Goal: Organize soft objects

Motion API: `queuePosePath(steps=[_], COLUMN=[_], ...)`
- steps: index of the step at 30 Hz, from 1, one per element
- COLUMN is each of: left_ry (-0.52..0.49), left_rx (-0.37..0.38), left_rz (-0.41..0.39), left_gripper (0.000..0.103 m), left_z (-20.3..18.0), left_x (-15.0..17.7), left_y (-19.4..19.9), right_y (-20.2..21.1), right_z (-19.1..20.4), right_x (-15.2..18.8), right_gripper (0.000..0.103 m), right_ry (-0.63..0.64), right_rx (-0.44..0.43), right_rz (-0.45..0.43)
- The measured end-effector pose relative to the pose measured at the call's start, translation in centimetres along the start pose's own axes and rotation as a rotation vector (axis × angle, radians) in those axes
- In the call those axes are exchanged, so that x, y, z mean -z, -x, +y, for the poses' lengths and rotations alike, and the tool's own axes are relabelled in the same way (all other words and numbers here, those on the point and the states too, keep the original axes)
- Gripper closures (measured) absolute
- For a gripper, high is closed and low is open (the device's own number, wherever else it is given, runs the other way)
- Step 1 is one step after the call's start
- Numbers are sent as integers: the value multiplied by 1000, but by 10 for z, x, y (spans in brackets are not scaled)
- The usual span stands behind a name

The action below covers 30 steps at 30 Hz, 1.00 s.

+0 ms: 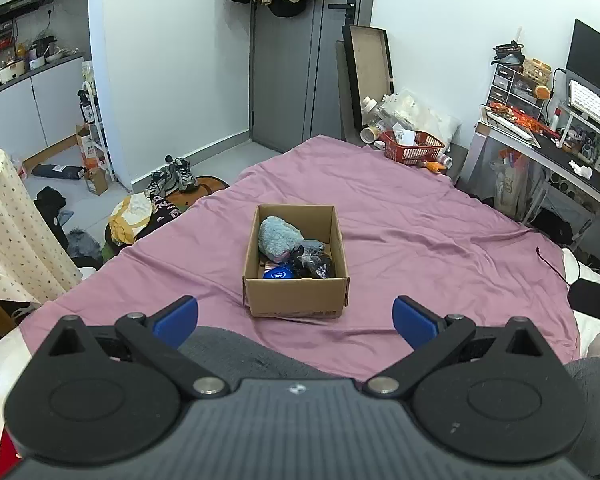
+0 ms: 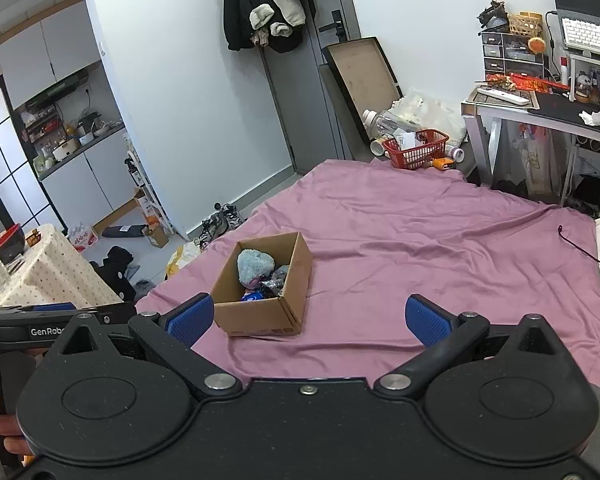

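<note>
Both tools gape wide and hold nothing: the left tool [image 1: 296, 318] and the right tool [image 2: 310, 320] hover over the bed [image 1: 420, 220]. The box [image 1: 296, 296] sits mid-bed, holding a blue plush [image 1: 278, 236]; beneath it lies dark clutter, perhaps bagged, half hidden.

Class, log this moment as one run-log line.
left gripper: open, empty | right gripper: open, empty | cardboard box: on bed, holds blue plush

Bright even indoor light, soft faint shadows, sharp focus throughout, strong fisheye bending at edges, dark vignetted corners
</note>
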<state>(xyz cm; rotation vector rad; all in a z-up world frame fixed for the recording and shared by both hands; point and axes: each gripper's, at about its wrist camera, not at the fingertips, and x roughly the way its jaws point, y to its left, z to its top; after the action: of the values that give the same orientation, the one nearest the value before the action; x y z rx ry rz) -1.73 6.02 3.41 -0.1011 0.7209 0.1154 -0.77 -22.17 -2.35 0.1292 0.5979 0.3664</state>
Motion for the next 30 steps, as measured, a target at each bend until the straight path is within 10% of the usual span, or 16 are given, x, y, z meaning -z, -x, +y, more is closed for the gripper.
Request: queuePosePath(steps=[30], left_ry=[10], left_rx=[24], left_rz=[-8], left_gripper=[0], left_z=[13], left_x=[1], left_y=[6], right_y=[3], right_z=[13], right_x=[2], right_gripper=[0], right_ry=[44], right_rx=[30], right_rz=[16])
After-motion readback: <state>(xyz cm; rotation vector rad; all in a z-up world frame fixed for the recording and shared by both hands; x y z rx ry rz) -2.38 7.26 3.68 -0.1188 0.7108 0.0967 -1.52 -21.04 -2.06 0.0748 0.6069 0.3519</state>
